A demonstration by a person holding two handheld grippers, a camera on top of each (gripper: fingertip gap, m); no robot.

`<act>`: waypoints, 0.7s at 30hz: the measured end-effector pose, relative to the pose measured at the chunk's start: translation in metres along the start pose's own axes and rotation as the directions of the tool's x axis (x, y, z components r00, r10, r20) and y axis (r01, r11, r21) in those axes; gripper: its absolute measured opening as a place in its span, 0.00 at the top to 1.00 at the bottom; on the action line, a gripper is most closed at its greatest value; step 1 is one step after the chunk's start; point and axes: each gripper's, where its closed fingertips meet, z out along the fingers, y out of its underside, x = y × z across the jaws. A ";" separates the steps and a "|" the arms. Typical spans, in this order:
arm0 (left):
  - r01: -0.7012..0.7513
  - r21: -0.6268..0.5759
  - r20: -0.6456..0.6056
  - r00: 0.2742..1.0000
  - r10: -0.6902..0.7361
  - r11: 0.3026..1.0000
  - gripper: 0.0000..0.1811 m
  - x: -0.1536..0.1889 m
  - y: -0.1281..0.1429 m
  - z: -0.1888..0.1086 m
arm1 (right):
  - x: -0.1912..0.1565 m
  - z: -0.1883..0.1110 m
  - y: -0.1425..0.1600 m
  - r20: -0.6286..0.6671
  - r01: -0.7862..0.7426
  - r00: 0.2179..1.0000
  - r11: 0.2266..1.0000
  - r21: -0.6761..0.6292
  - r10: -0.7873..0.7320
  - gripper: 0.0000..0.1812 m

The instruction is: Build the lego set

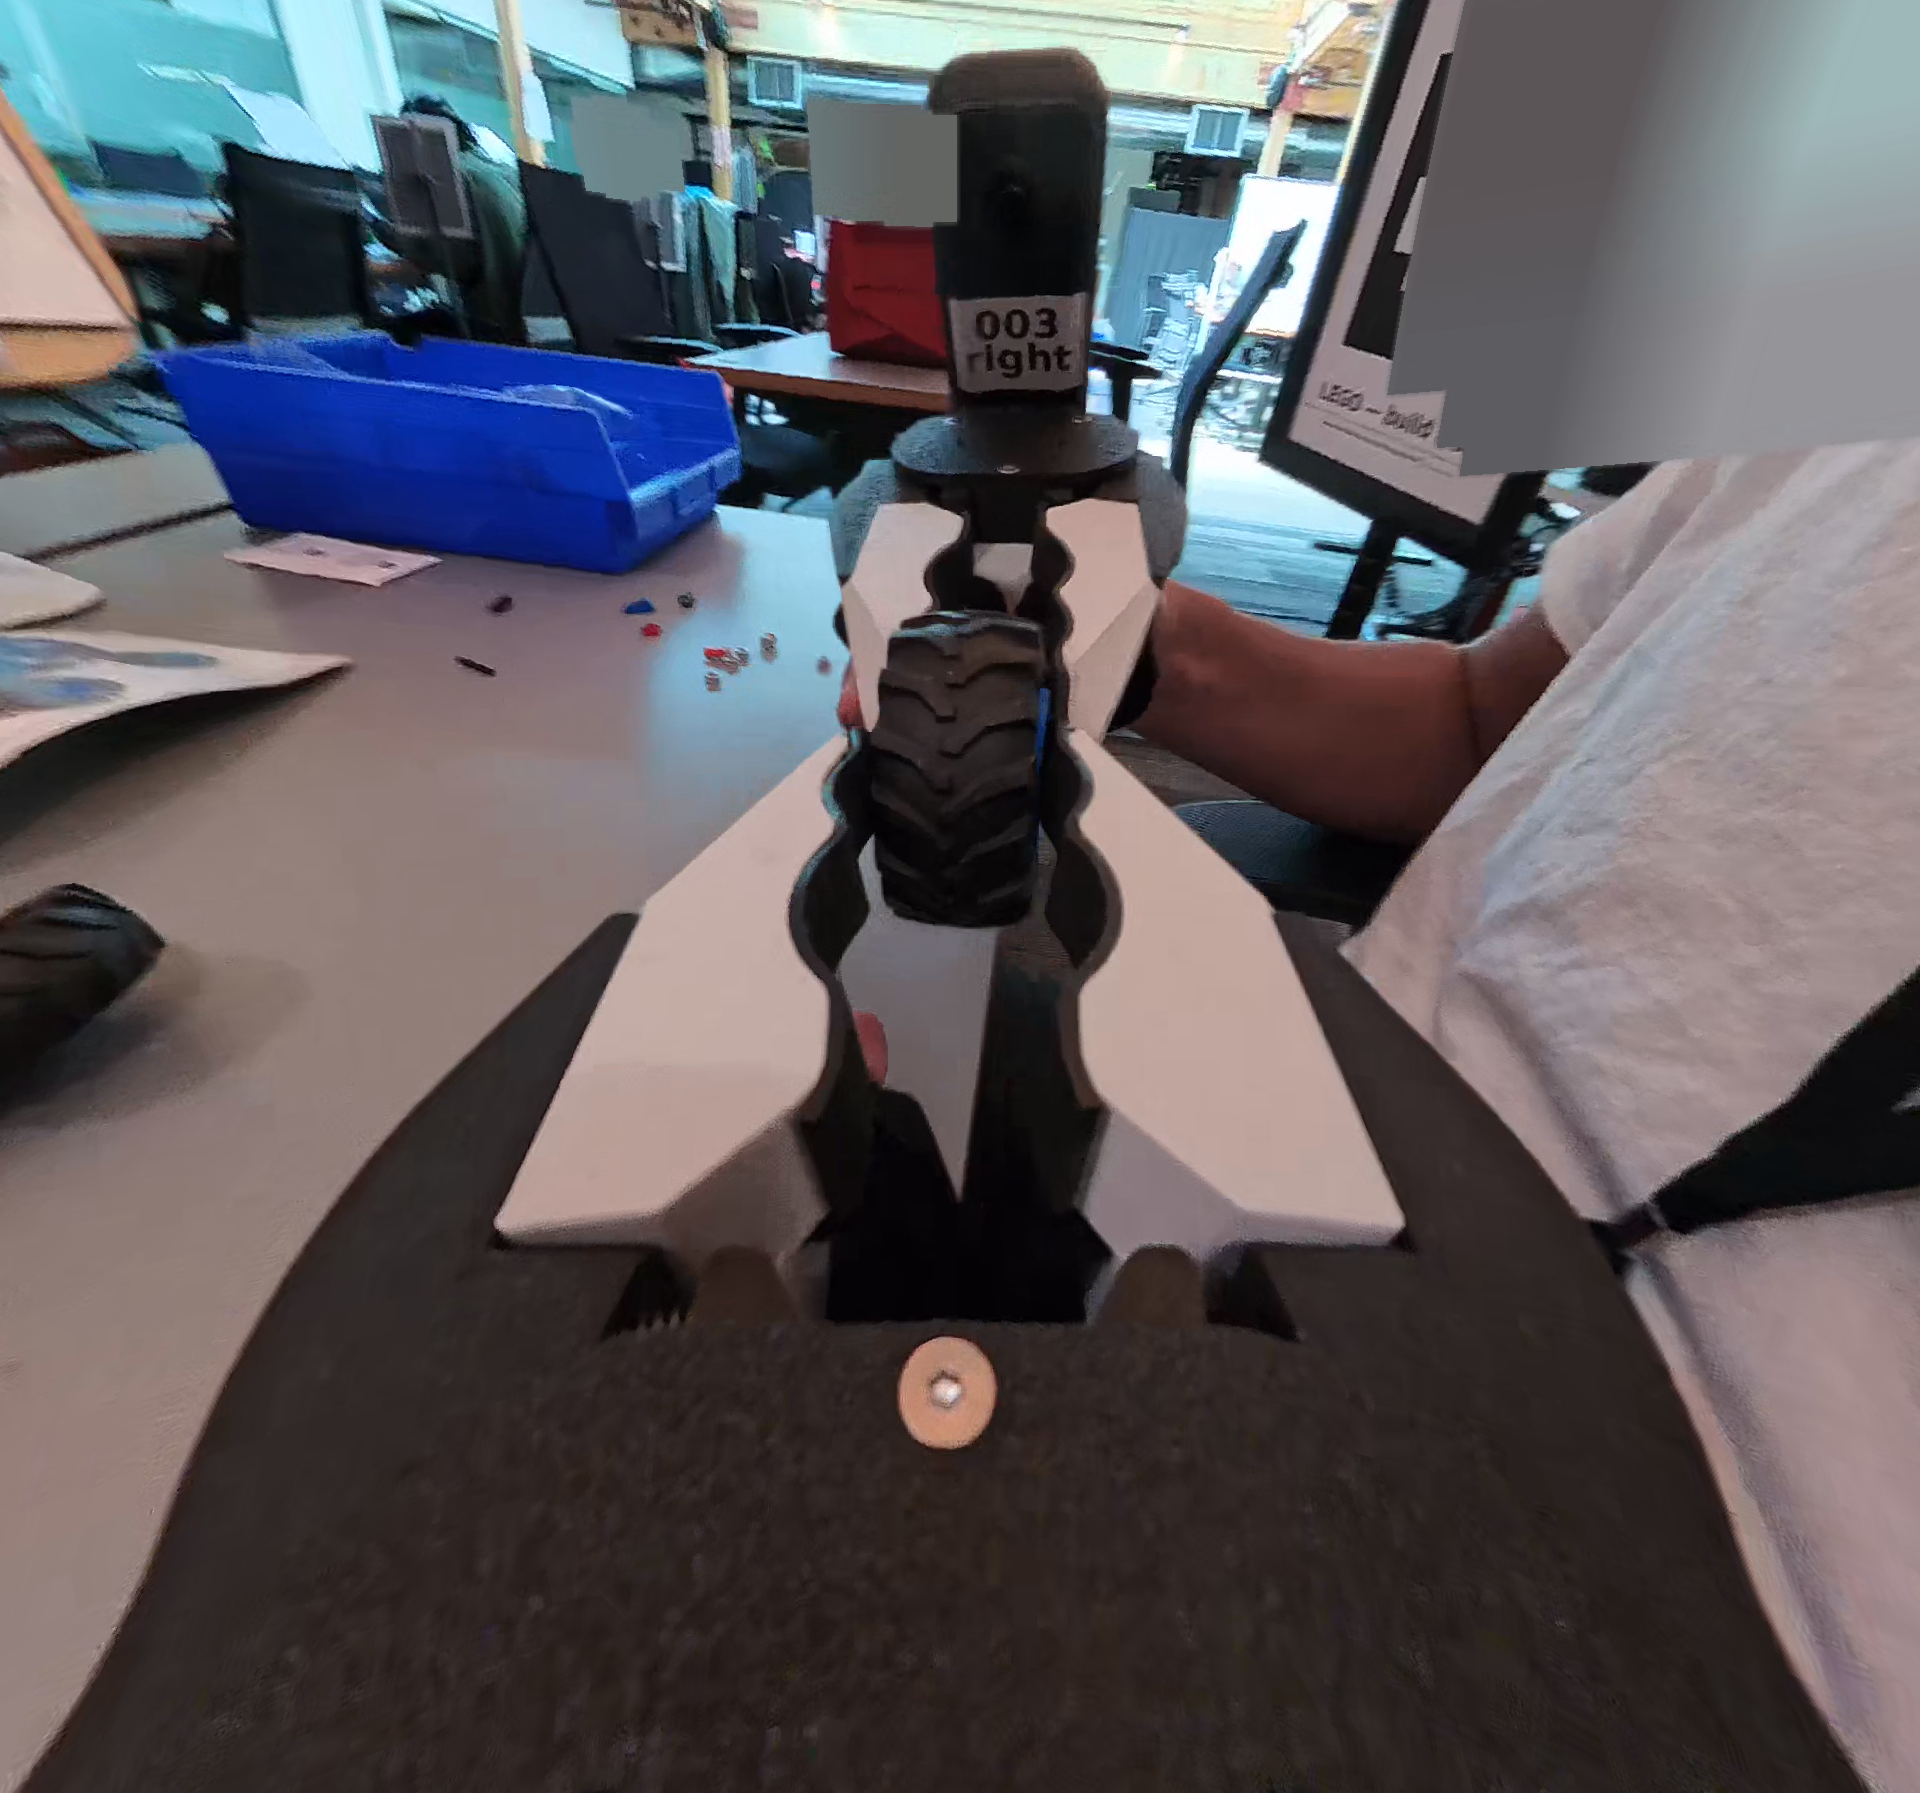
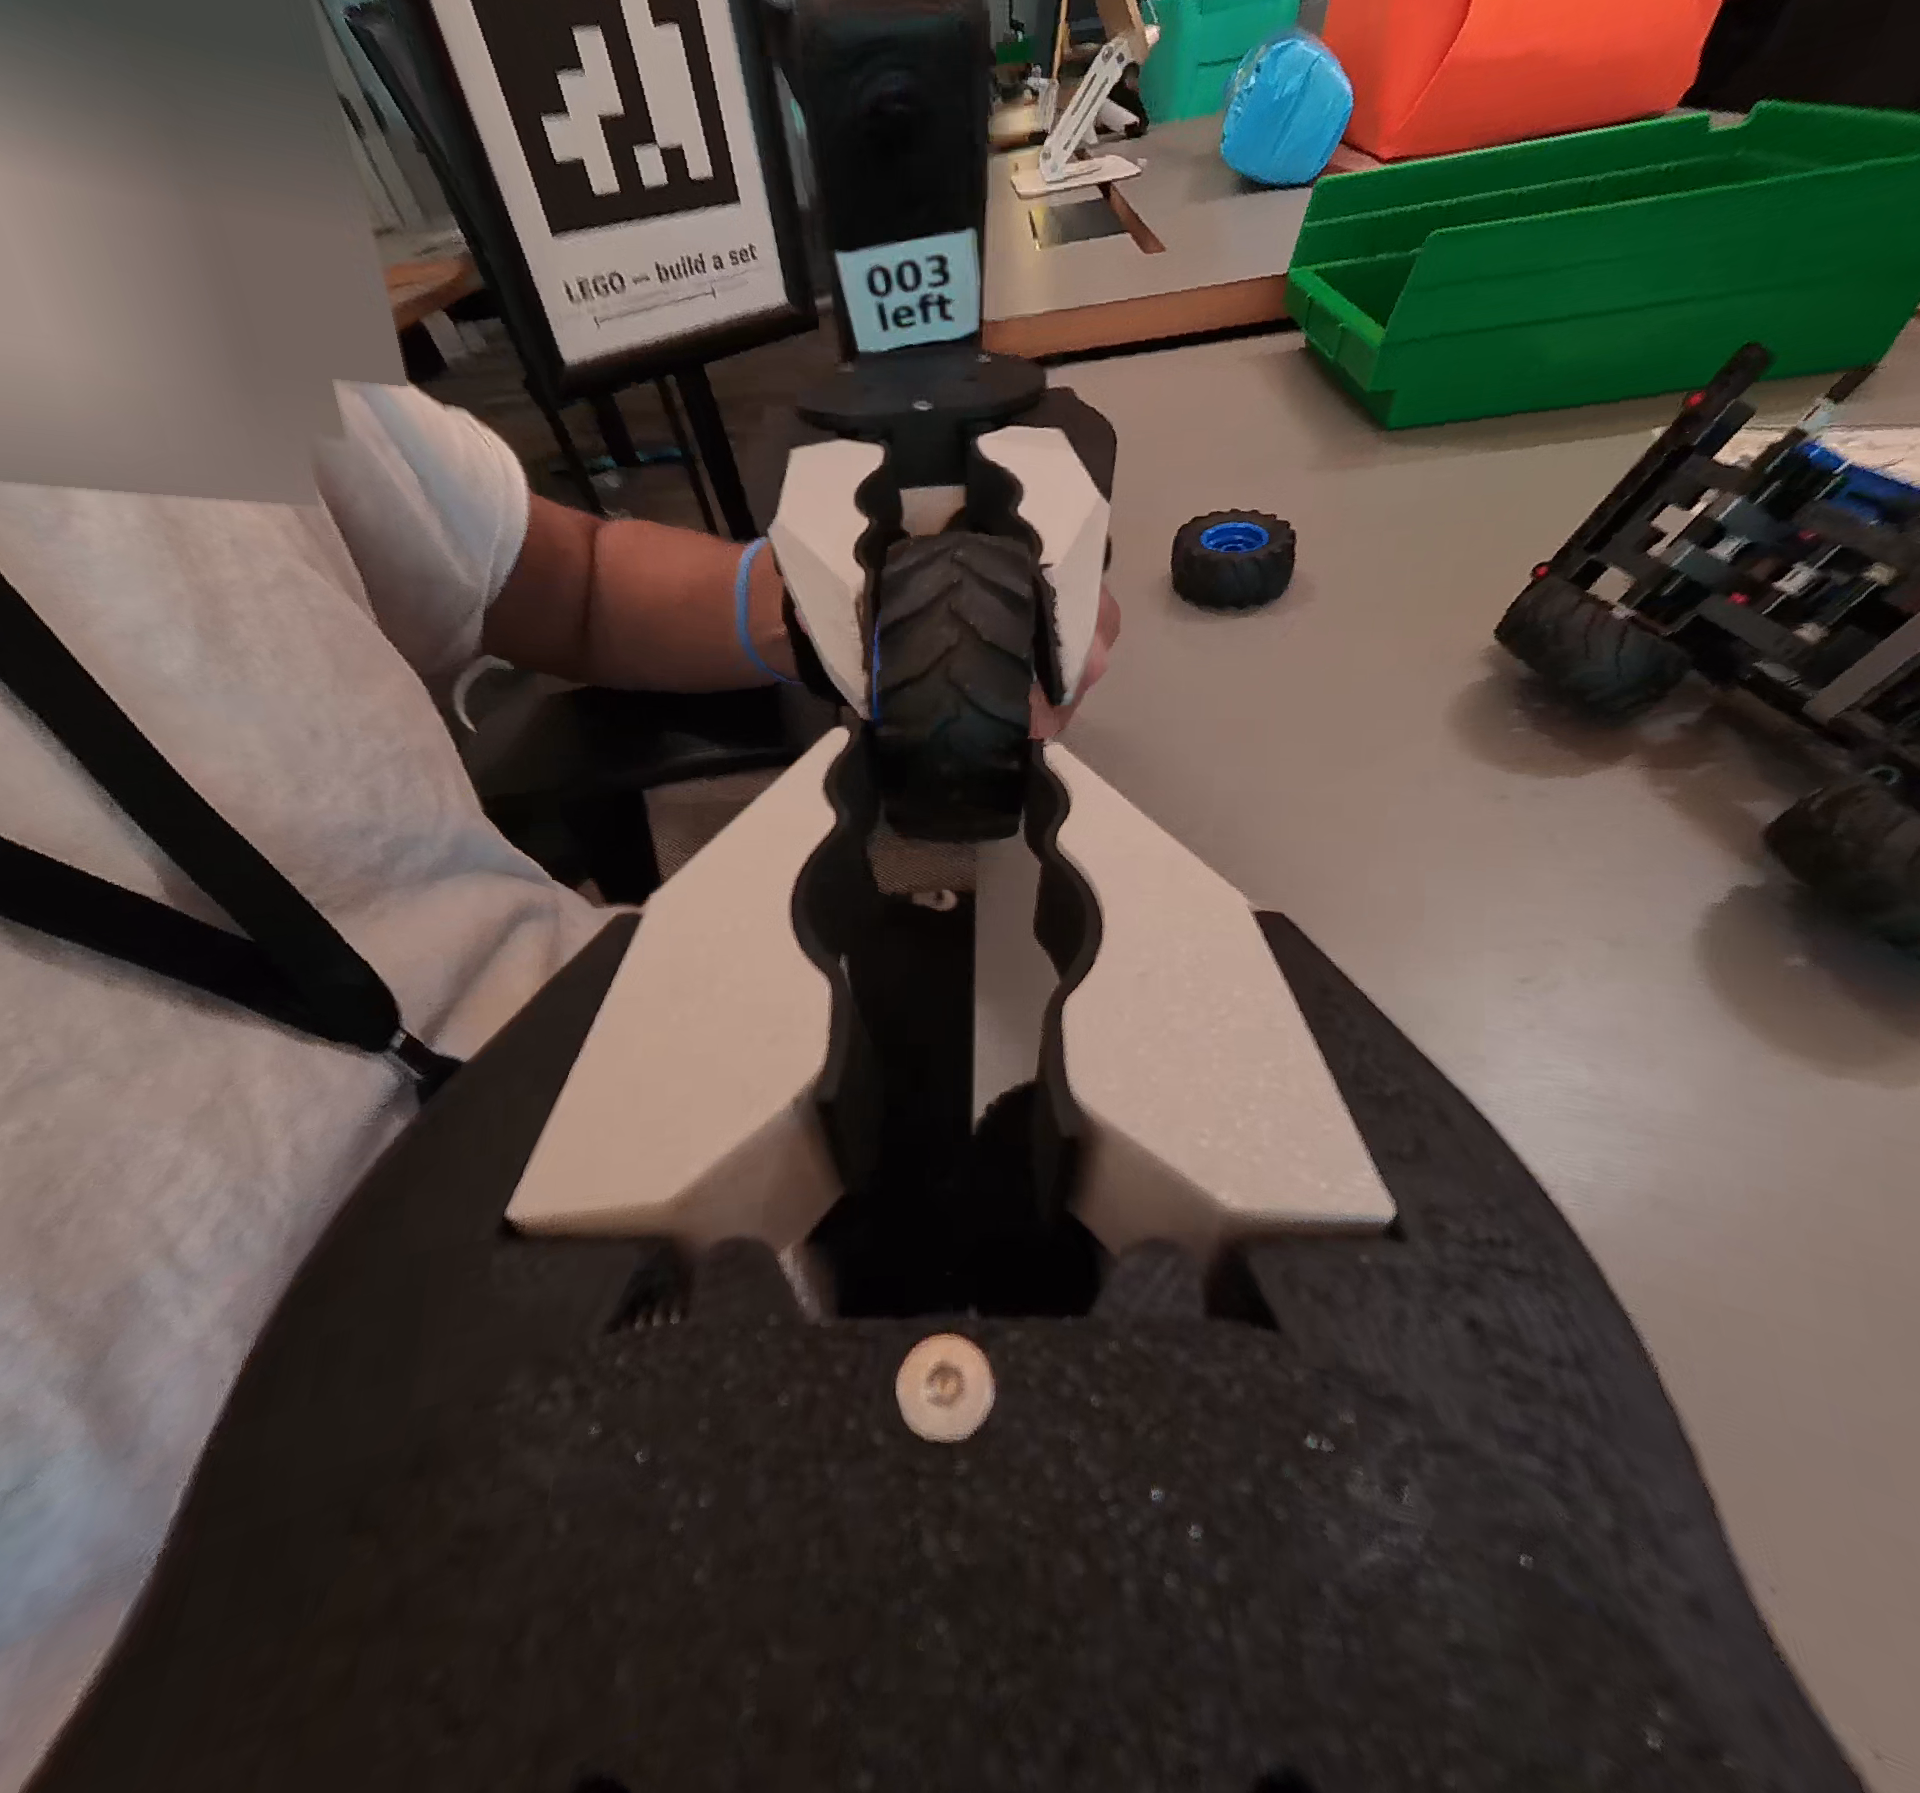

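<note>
Wheel held in air between both grippers, left gripper and right gripper each clamped on its sidewalls; light, rubbery tread grips well, blue rim stiff

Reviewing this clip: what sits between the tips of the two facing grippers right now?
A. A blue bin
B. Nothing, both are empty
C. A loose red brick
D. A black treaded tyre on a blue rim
D: the black treaded tyre, with a sliver of blue rim showing, sits between the tips of both the left gripper and the right gripper, held above the table.
</note>
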 end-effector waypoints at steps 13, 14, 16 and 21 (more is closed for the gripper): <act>0.042 -0.015 0.189 0.981 -0.039 0.999 0.85 -0.031 0.008 -0.006 | 0.032 -0.005 -0.005 -0.155 -0.191 0.967 0.979 0.078 0.201 0.85; 0.045 -0.016 0.209 0.977 -0.041 0.999 0.85 -0.033 0.008 -0.006 | 0.034 -0.004 -0.005 -0.178 -0.184 0.964 0.980 0.081 0.196 0.85; 0.036 -0.024 0.251 0.968 -0.029 0.999 0.85 -0.037 0.009 -0.005 | 0.038 -0.004 -0.004 -0.208 -0.198 0.954 0.976 0.093 0.214 0.86; -0.029 -0.091 0.391 0.918 0.062 0.995 0.85 -0.048 0.011 -0.006 | 0.048 -0.003 -0.002 -0.287 -0.219 0.926 0.969 0.117 0.244 0.86</act>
